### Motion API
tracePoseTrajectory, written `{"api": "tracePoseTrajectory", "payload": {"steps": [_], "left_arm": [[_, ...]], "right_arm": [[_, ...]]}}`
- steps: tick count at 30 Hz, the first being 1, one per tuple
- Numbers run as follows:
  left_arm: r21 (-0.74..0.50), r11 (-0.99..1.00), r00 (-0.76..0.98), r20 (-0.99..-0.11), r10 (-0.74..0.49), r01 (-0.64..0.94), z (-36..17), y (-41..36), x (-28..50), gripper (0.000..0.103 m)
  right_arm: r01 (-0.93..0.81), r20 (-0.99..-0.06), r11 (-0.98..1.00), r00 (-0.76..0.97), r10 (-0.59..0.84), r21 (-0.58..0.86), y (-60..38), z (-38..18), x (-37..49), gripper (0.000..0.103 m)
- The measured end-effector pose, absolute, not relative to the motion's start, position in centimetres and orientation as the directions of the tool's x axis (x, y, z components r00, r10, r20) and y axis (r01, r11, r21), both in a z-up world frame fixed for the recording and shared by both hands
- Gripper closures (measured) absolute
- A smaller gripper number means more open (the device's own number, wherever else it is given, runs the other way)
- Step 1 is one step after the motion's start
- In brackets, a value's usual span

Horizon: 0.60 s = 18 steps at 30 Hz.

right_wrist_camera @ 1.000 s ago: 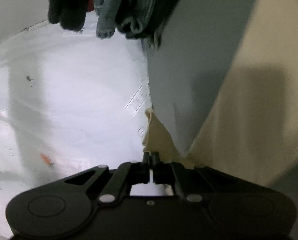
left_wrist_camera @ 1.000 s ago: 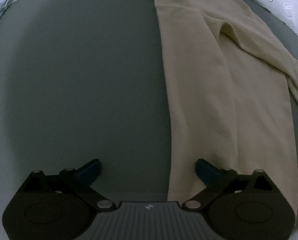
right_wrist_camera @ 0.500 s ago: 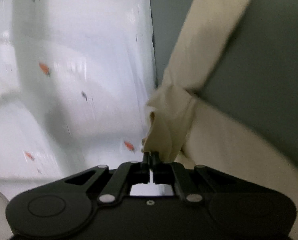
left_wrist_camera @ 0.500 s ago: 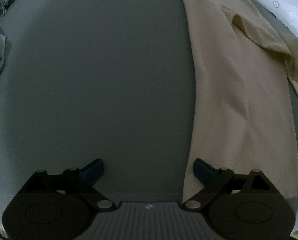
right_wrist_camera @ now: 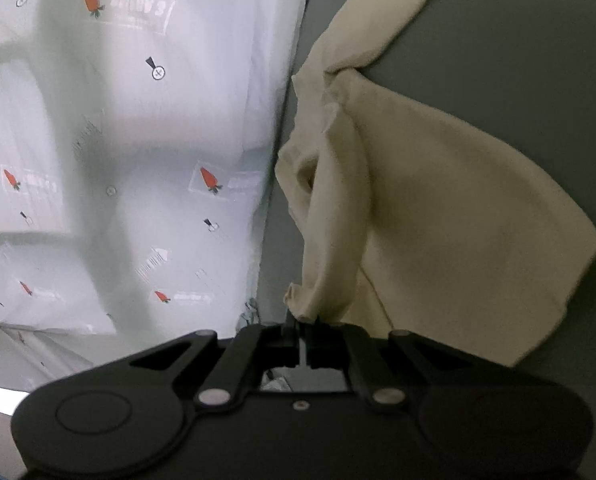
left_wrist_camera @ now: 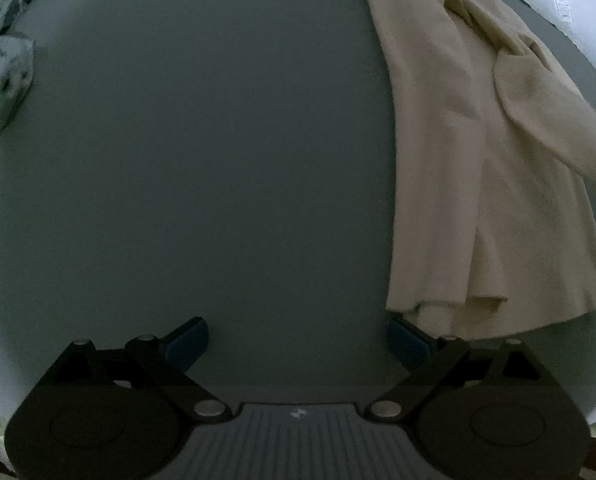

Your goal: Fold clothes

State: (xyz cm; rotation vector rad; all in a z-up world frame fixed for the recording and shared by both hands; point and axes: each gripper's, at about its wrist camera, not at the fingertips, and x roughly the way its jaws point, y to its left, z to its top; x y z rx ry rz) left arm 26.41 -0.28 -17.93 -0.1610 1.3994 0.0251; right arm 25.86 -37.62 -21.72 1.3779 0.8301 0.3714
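Observation:
A cream garment (left_wrist_camera: 478, 160) lies lengthwise on the grey surface (left_wrist_camera: 218, 160), with one sleeve or flap folded back over its right part. My left gripper (left_wrist_camera: 298, 340) points down at the surface, open and empty, its right blue pad (left_wrist_camera: 408, 342) just at the garment's near hem. In the right wrist view the same cream garment (right_wrist_camera: 438, 208) hangs bunched from my right gripper (right_wrist_camera: 303, 322), which is shut on a corner of the fabric, lifted off the surface.
A white sheet printed with strawberries (right_wrist_camera: 138, 140) covers the area left of the grey surface (right_wrist_camera: 518, 60) in the right wrist view. A patterned pale cloth (left_wrist_camera: 6, 68) lies at the far left edge in the left wrist view.
The right gripper has swung and rolled, carrying the cream fabric corner up and over the garment. The left gripper has slid left, so the garment's near hem now shows.

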Motion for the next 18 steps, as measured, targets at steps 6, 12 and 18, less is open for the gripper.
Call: {"api": "tracePoseTrajectory", "payload": {"steps": [6, 12, 18], "left_arm": [[-0.104, 0.987, 0.173, -0.982, -0.081, -0.126, -18.6, -1.6, 27.8, 0.007], [-0.088, 0.989, 0.166, -0.984, -0.068, -0.118, -18.9, -2.6, 29.0, 0.007], [-0.090, 0.987, 0.171, -0.983, -0.067, -0.130, -17.7, -1.6, 27.4, 0.007]], "right_arm": [[0.298, -0.439, 0.323, 0.655, 0.615, 0.898, -38.1, -21.8, 24.0, 0.097], [0.304, -0.530, 0.455, 0.660, 0.533, 0.837, -38.9, -20.6, 22.9, 0.091], [0.246, -0.594, 0.625, 0.674, 0.439, 0.740, -38.5, -18.8, 23.7, 0.086]]}}
